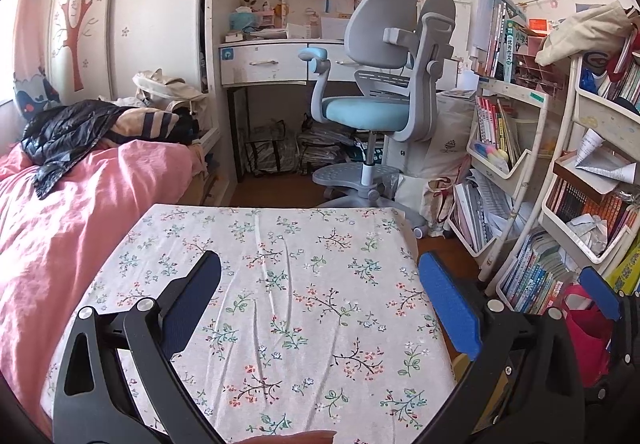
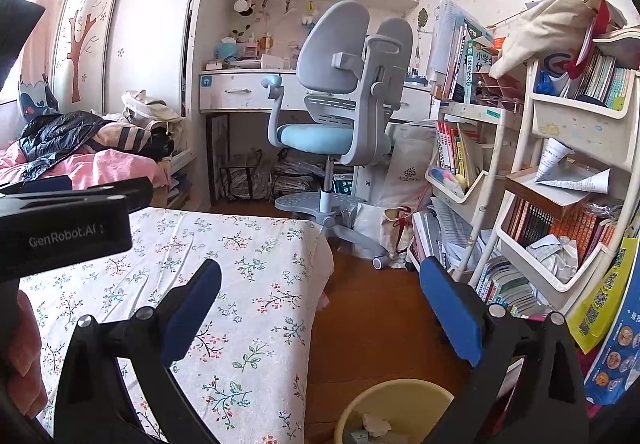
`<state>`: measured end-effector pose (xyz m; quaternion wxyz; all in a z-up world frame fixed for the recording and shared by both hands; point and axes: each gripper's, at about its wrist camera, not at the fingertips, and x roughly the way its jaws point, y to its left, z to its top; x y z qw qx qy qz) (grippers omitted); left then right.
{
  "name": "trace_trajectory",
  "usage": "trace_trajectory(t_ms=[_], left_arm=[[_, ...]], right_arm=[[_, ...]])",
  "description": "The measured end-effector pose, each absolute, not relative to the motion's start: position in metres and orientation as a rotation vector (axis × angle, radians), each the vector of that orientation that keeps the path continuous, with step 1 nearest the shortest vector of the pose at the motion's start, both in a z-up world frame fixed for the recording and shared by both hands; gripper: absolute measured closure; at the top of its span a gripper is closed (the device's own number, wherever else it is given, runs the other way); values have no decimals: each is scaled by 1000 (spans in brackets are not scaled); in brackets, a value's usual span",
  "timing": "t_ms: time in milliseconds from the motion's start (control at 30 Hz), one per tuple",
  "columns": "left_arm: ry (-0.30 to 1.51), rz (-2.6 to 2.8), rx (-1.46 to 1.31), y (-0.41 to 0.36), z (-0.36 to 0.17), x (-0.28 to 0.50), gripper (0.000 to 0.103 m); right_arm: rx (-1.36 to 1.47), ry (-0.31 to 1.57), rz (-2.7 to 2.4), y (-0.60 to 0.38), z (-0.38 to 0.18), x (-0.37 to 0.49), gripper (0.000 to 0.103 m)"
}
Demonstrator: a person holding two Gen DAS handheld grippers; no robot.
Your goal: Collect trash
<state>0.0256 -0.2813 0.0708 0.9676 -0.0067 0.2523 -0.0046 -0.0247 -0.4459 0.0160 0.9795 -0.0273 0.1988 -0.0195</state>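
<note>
The left tongs, black-armed with blue pads, are spread wide and grasp nothing; they hang above the worktop covered in a white floral-print cloth, whose bare surface shows between and ahead of the two fingers. The right tongs, of the same build, are likewise spread wide and empty, positioned over the right-hand edge of that floral cloth and the brown wooden floor. Directly below the right tongs, between its fingers at the lower frame edge, stands a round pale-yellow waste bin, open-topped, containing a crumpled white paper scrap and another small item too cropped to identify. Left of the right tongs, the black body of the left gripper appears, with fingers of the hand that grips it. Ahead of both tongs stands a grey swivel chair with a light-blue seat before a white desk with drawers. To the right of the tongs, white tiered shelf racks hold books, and one tray carries crumpled paper. To the left lies a bed with pink bedding bearing a black jacket.
</note>
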Motion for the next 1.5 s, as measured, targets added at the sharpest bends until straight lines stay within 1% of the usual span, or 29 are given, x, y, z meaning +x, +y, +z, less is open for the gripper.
trace_trajectory(t_ms=[733, 933, 1167, 1300, 1500], left_arm=[[518, 1, -10, -270, 70, 28, 7], [533, 7, -20, -255, 66, 31, 7], [518, 26, -29, -221, 73, 31, 7], [552, 24, -72, -193, 79, 40, 7], [602, 46, -120, -163, 78, 56, 7]], right_arm=[[-61, 424, -5, -433, 12, -16, 8], [-61, 454, 13, -423, 8, -7, 8], [-74, 583, 55, -393, -15, 18, 8], [-97, 699, 101, -370, -36, 36, 8], [-143, 782, 117, -345, -57, 50, 8]])
